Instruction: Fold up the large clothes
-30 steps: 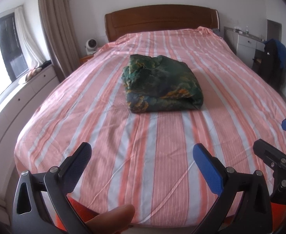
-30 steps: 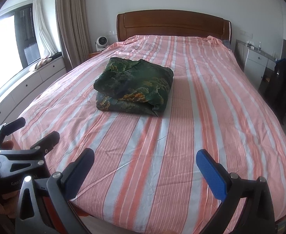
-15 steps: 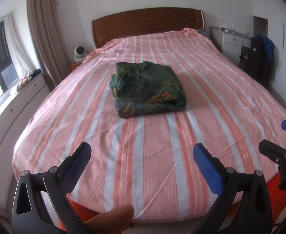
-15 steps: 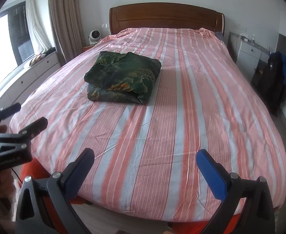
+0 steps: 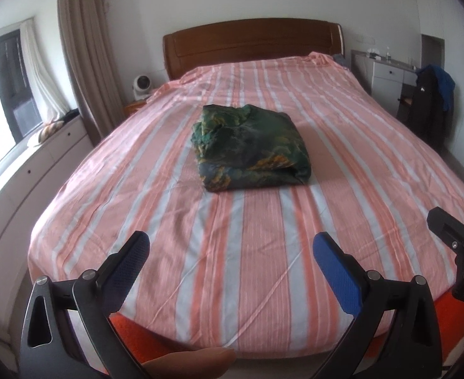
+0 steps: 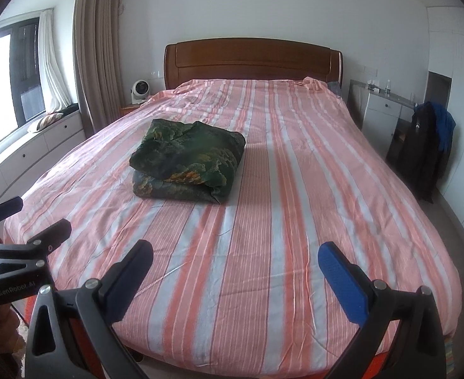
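Observation:
A dark green patterned garment (image 5: 251,148) lies folded into a thick square bundle in the middle of the bed (image 5: 232,246); it also shows in the right wrist view (image 6: 189,161). My left gripper (image 5: 232,252) is open and empty, well back from the bundle, above the foot of the bed. My right gripper (image 6: 236,260) is open and empty too, also at the foot end. Each gripper shows at the other view's edge: the right one (image 5: 462,221), the left one (image 6: 26,221).
The bed has a pink, white and orange striped sheet and a wooden headboard (image 6: 252,60). A white drawer unit (image 5: 26,173) runs along the left wall under the window. A small fan (image 6: 138,90) stands on the nightstand. A desk and a chair with dark clothes (image 6: 428,145) stand at right.
Both grippers have drawn back and risen from the bed, so the folded bundle looks farther away. Both stay open and empty.

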The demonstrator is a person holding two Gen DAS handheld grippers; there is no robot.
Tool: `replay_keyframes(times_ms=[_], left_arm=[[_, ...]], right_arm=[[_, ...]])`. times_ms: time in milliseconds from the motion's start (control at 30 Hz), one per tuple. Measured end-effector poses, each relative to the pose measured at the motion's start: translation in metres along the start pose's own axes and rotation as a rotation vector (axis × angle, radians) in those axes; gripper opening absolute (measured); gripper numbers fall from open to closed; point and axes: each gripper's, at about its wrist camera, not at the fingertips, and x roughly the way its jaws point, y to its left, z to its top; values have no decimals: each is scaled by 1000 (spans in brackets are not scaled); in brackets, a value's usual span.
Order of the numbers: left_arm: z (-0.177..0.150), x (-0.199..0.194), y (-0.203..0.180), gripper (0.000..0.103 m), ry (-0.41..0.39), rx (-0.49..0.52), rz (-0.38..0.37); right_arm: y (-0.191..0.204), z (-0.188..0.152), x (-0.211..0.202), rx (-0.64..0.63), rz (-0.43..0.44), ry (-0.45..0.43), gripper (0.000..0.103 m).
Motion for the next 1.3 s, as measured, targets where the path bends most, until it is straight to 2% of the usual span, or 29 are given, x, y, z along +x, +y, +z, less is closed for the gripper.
replay_keyframes(times_ms=[200, 1300], left_arm=[[0, -7, 0, 103, -26, 1, 3], [3, 6, -7, 103, 13, 23, 5]], right_arm=[[9, 4, -8, -19, -1, -23, 103], [8, 3, -1, -38, -7, 6, 103]])
